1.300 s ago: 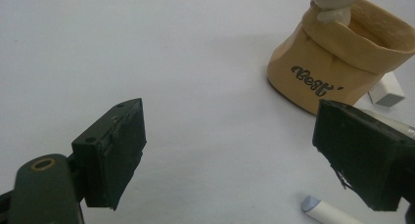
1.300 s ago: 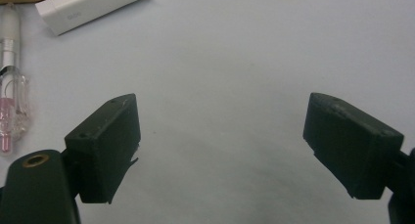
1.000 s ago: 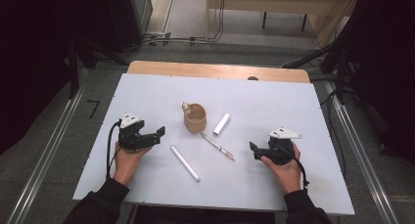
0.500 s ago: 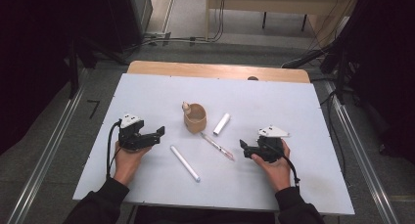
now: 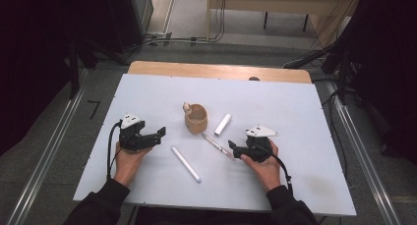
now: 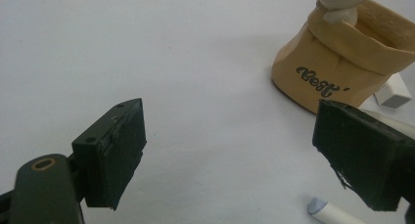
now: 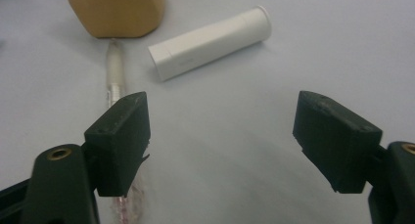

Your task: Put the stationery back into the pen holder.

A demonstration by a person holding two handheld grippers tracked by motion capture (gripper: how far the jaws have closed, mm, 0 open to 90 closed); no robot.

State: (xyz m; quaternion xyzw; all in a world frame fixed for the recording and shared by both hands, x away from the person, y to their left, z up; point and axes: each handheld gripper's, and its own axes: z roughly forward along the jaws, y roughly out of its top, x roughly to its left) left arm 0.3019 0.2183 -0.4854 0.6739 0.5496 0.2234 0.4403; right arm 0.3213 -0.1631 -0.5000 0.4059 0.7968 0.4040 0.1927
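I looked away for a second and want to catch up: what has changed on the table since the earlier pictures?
The right gripper has slid left toward the thin pen; its jaws have just been closing a little, still open, nothing gripped. The left gripper stayed put and open. The tan cup, short white tube and long white tube lie as before.

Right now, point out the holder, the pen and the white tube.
holder [image 5: 196,119], high view, its front wall
pen [image 5: 218,146], high view, mid-barrel
white tube [image 7: 210,43], right gripper view, middle of its body
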